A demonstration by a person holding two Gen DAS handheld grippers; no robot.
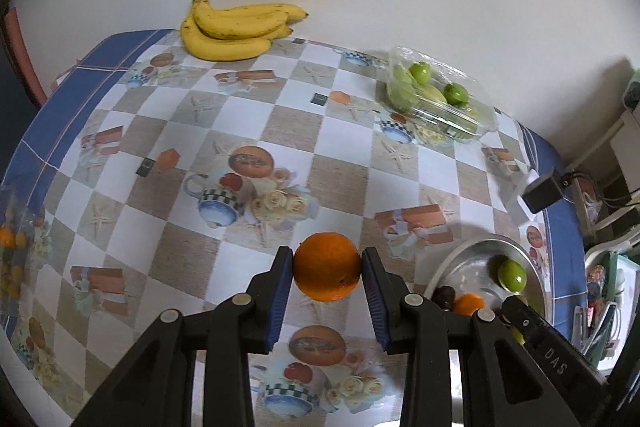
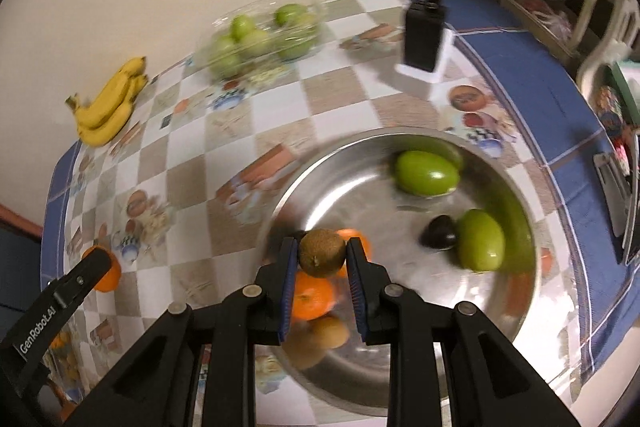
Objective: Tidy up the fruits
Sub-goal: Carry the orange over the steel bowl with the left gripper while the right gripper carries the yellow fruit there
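My left gripper (image 1: pixel 327 273) is shut on an orange (image 1: pixel 327 271) and holds it above the checked tablecloth, left of the steel bowl (image 1: pixel 452 259). My right gripper (image 2: pixel 322 254) is shut on a brown kiwi (image 2: pixel 322 253) and holds it over the near left part of the steel bowl (image 2: pixel 320 179). In the bowl lie two green fruits (image 2: pixel 426 173) (image 2: pixel 480 246), a dark fruit (image 2: pixel 439 231), an orange (image 2: pixel 312 297) and a second kiwi (image 2: pixel 328 333). The left gripper with its orange (image 2: pixel 107 275) shows at the left of the right wrist view.
A bunch of bananas (image 1: pixel 234 27) lies at the table's far edge by the wall. A clear plastic box of green fruits (image 1: pixel 434 95) stands at the far right. A black device on a white stand (image 2: pixel 424 39) sits beyond the bowl. Clutter lies off the table's right edge.
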